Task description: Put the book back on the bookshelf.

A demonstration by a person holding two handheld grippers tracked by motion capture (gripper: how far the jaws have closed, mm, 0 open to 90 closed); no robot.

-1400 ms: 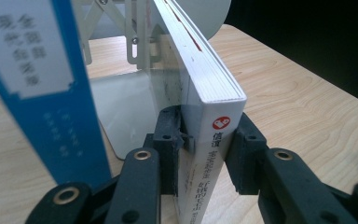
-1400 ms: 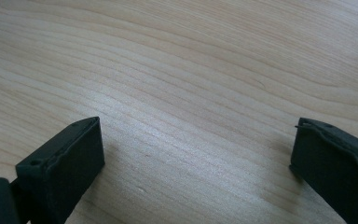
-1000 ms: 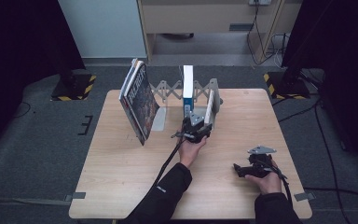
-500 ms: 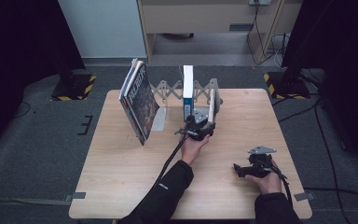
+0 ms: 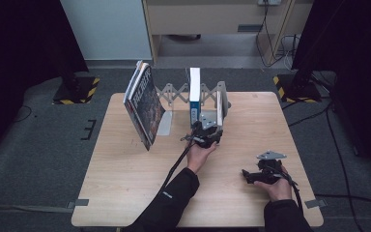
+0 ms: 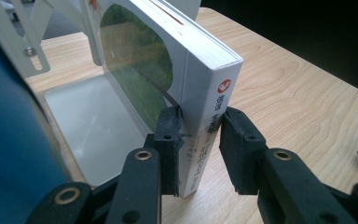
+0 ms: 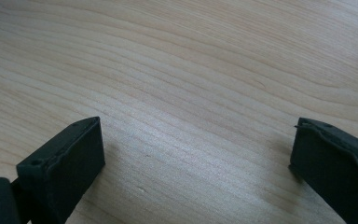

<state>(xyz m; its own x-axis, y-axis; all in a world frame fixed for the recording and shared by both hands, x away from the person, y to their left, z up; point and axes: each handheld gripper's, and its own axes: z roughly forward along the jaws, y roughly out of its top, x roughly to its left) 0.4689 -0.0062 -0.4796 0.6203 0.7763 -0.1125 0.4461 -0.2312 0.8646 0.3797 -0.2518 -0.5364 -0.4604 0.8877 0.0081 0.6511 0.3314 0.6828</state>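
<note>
Light wood counter [image 5: 125,179] on grey carpet in a dark-curtained room, white book [image 6: 205,93] upright in the metal rack [image 5: 212,104], spine between closing left gripper [image 6: 200,135] fingers, right gripper [image 7: 196,154] fingers wide, empty

Wooden table [image 5: 125,183], light grain, on grey carpet. Dark-covered books [image 5: 145,106] lean tilted at the left end of a metal accordion book rack [image 5: 171,93], well apart from the rest. Beyond the table: black stand bases with yellow-black hazard tape [image 5: 75,92], cables on the floor [image 5: 275,46], a beige cabinet [image 5: 212,17].
</note>
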